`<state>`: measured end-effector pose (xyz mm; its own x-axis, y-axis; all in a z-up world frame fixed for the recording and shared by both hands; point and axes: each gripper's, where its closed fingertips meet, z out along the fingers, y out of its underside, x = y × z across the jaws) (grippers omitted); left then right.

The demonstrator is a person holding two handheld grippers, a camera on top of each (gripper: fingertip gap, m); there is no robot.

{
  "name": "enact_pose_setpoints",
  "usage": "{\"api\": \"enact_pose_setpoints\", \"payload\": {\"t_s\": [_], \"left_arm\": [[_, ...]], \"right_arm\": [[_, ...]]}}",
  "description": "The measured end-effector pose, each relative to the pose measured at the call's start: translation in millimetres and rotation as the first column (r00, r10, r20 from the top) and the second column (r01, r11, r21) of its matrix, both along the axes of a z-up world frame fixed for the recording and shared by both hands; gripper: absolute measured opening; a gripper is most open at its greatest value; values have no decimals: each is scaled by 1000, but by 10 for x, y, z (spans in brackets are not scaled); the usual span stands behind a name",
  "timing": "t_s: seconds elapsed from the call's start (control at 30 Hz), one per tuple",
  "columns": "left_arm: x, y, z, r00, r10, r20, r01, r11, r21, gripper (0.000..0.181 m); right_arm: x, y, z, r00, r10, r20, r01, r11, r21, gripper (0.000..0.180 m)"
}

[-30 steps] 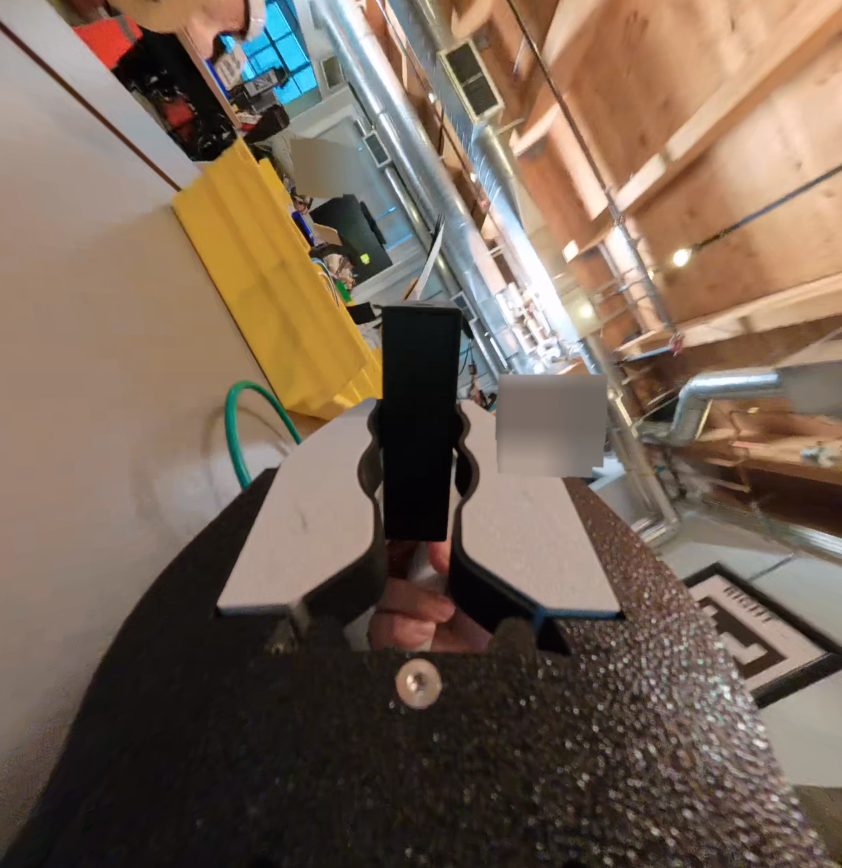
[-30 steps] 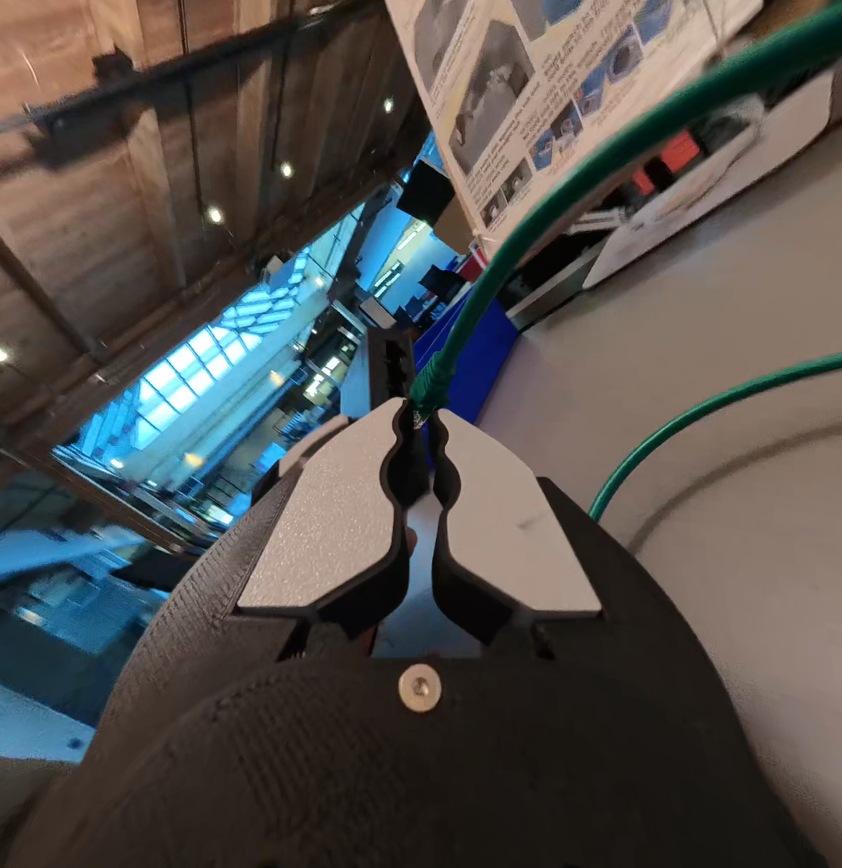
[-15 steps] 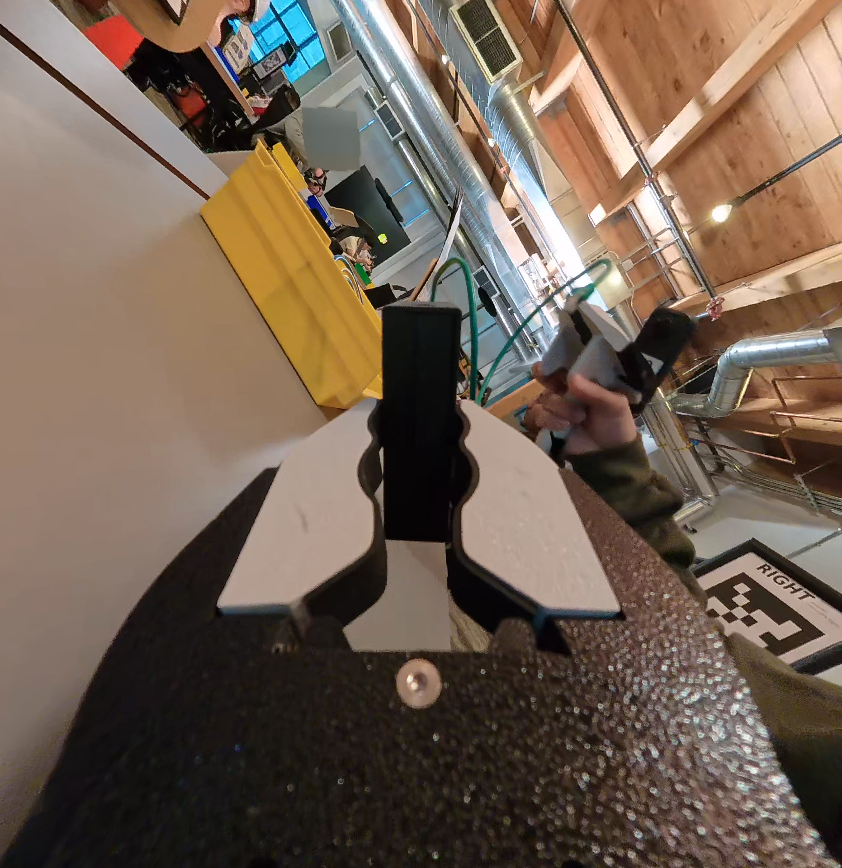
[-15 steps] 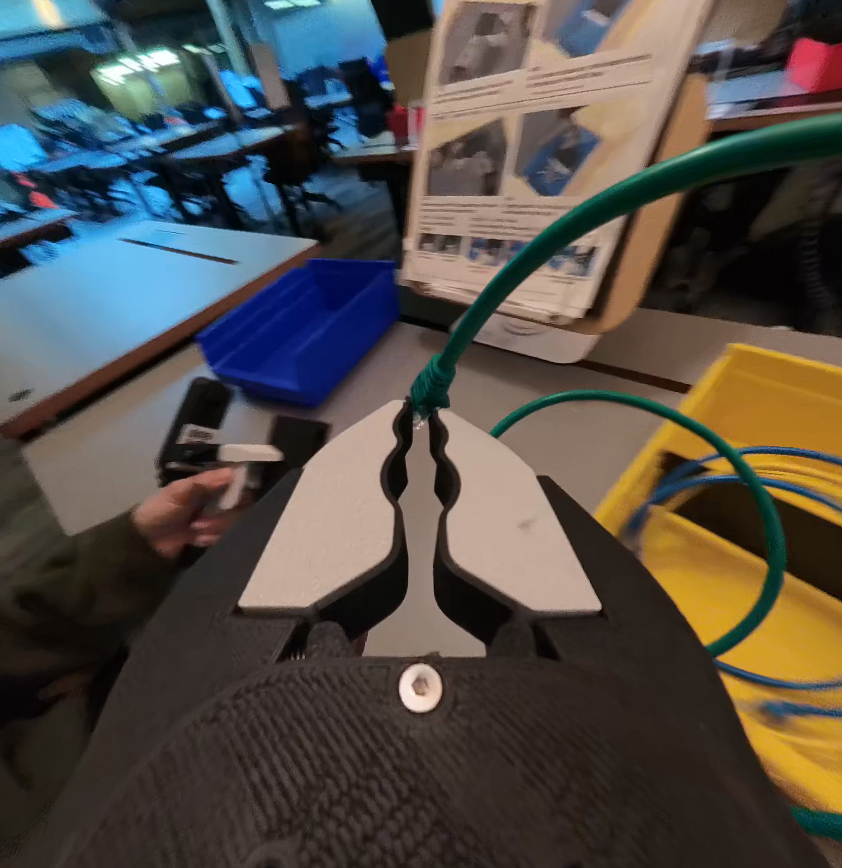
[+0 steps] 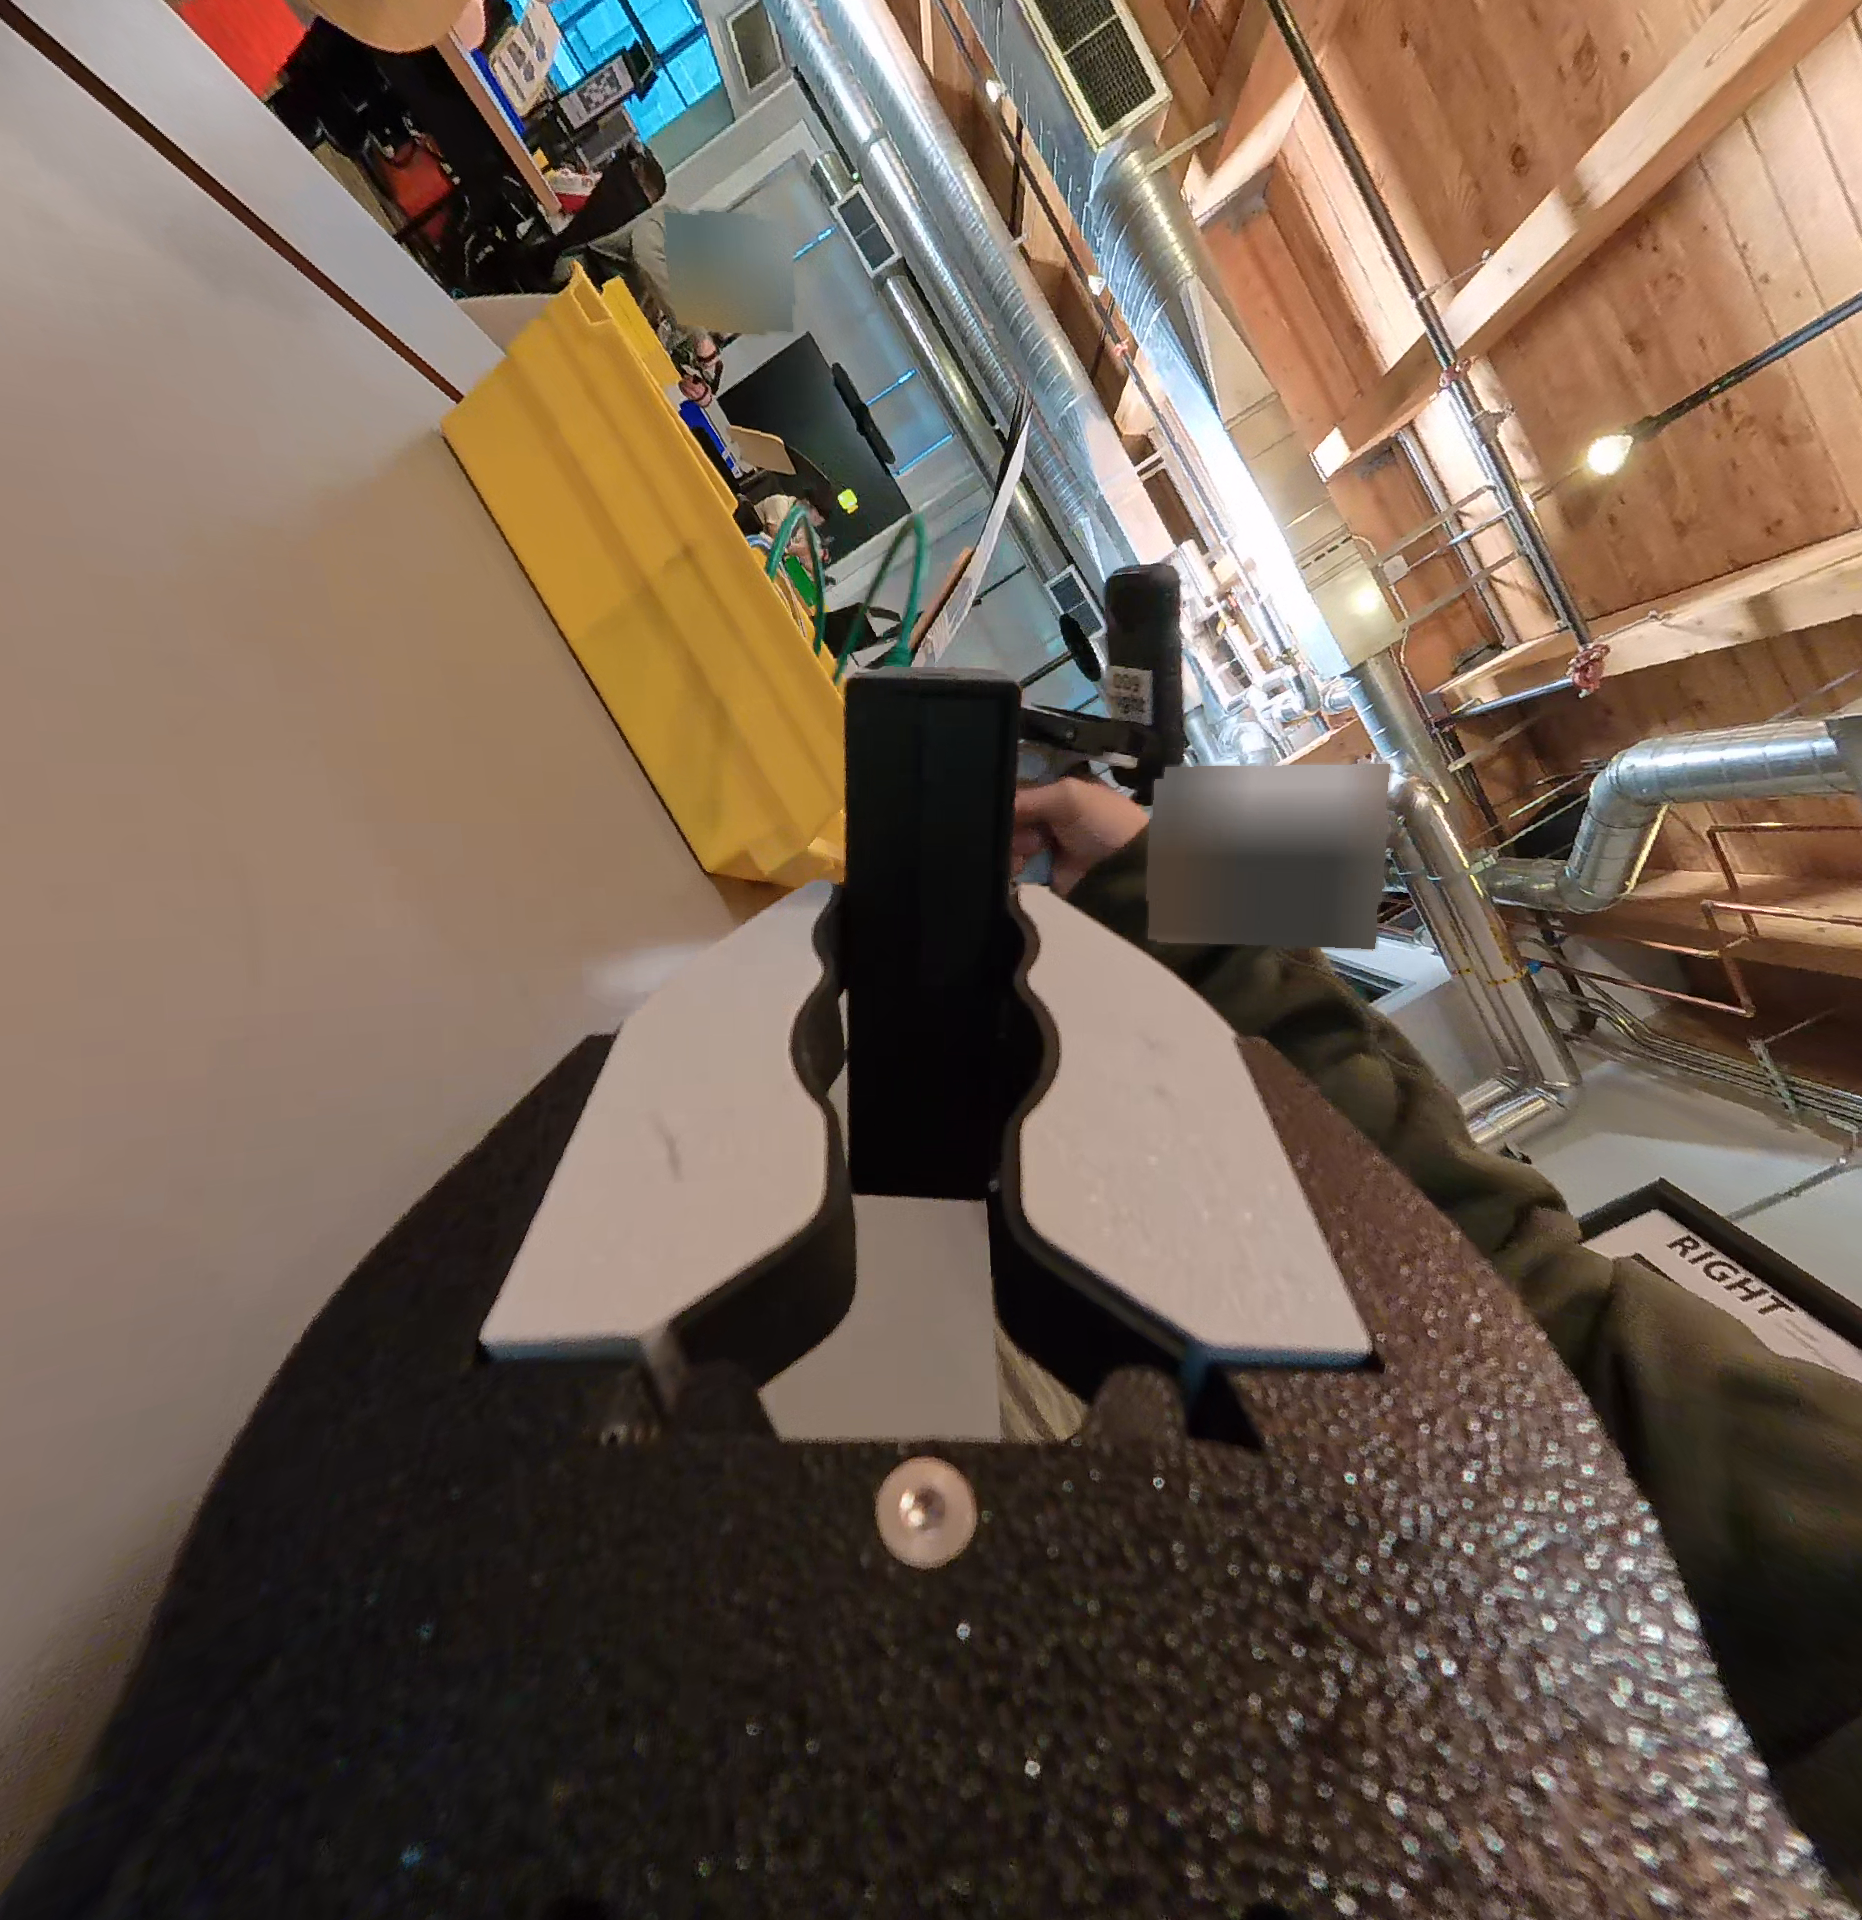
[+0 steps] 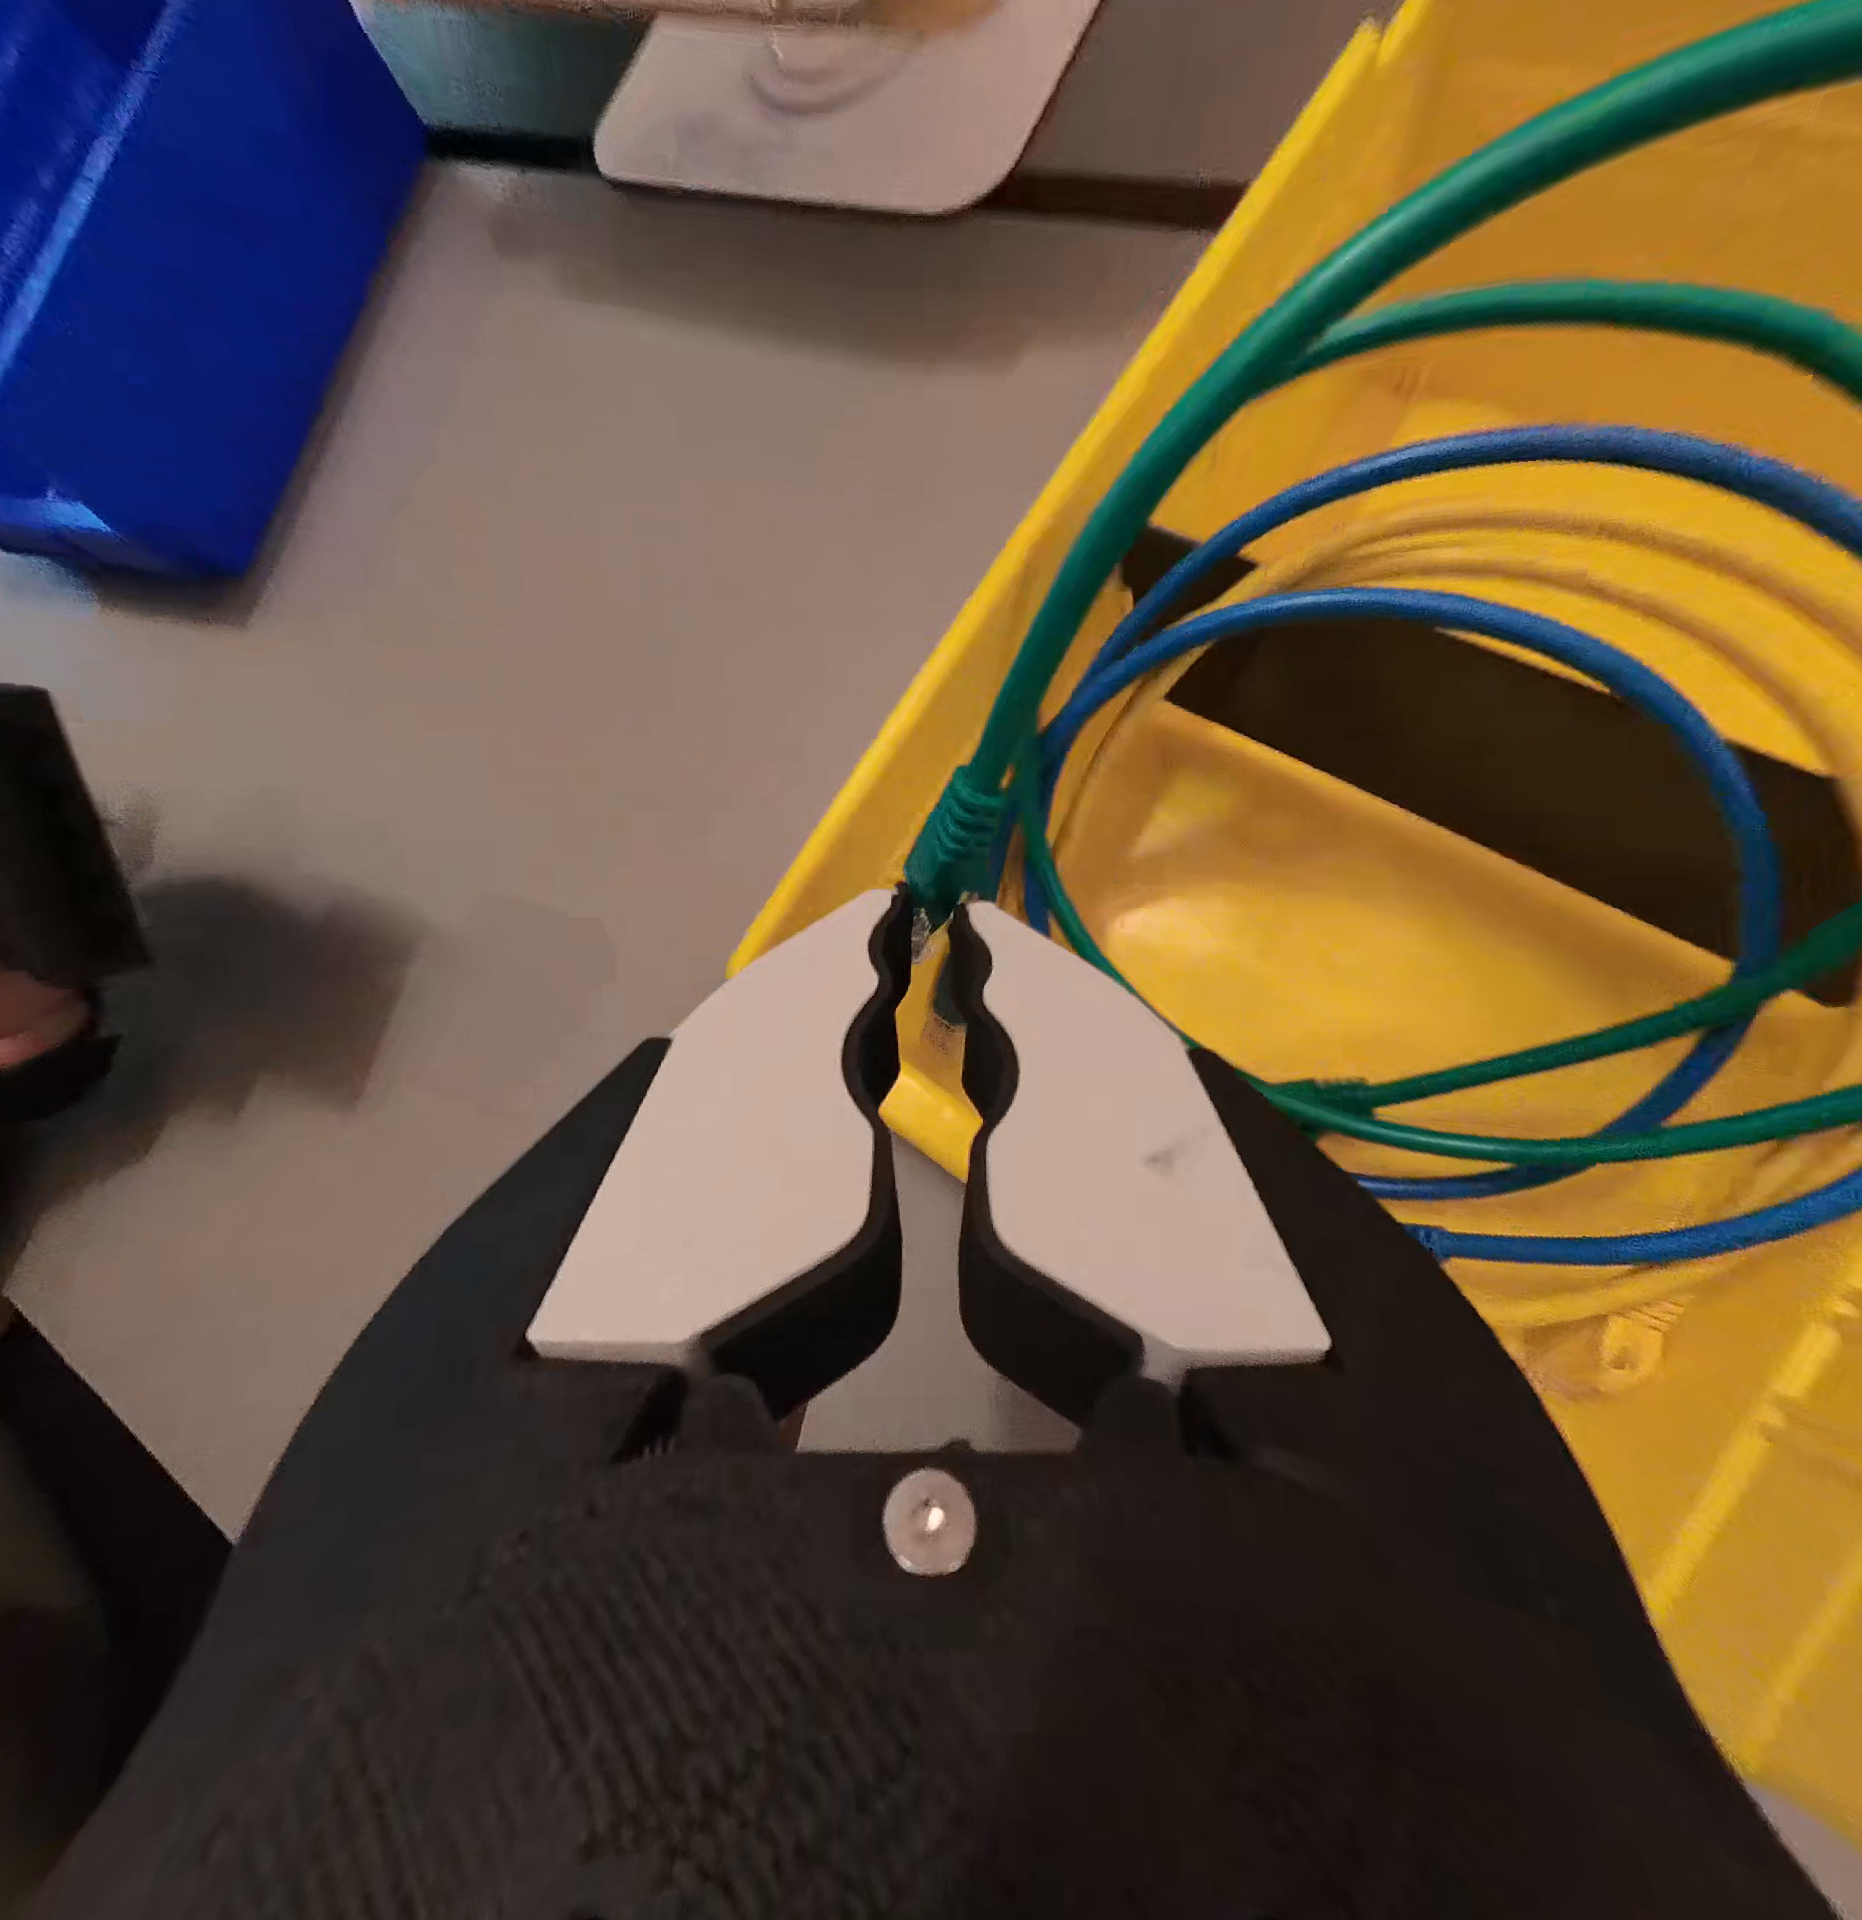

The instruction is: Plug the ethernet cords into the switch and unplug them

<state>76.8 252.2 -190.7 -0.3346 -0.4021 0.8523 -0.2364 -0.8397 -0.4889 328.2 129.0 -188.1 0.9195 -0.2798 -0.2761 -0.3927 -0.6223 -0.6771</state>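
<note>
I've got the grey table under everything, tilted hard in the left wrist view. On it sits the yellow bin, its ribbed outer wall showing in the left wrist view; inside are a coiled yellow cable, loops of blue cord and loops of the green ethernet cord. A blue bin sits at the table's far left, well apart from the yellow one, with a white stand base just beyond. My left gripper is clamped on the switch, a black box held upright between both fingers and lifted off the table, sticking out past the tips; its edge also shows at the left border of the right wrist view. My right gripper is pinched on the green cord's plug, right at the fingertips, with the ribbed green boot sticking out over the near rim of the yellow bin. Plug and switch are well apart, nothing plugged in. In the left wrist view I see a hand and olive sleeve behind the switch, holding the other gripper's handle.
</note>
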Motion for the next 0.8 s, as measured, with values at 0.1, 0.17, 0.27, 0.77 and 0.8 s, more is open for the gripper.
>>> {"api": "enact_pose_setpoints", "payload": {"t_s": [0.1,0.17,0.27,0.77,0.8], "left_arm": [[6,8,-22,1000,2,-5,-2,1000,-4,26],[11,-5,-37,1000,-6,-9,6,1000,-6,27],[20,-12,-57,1000,-6,-18,6,1000,-7,27],[71,-115,-145,996,-9,-91,-10,977,-215,26],[76,-144,-146,996,-14,-92,-8,972,-235,26]], "right_arm": [[-7,-3,-260,1000,23,6,-22,995,-92,8],[-51,11,-373,999,46,-16,-48,991,-125,8],[-94,-10,-501,997,61,-55,-70,984,-164,11],[-2271,563,-262,868,54,494,-224,930,292,94],[-2371,645,-303,855,32,518,-223,924,311,94]]}}
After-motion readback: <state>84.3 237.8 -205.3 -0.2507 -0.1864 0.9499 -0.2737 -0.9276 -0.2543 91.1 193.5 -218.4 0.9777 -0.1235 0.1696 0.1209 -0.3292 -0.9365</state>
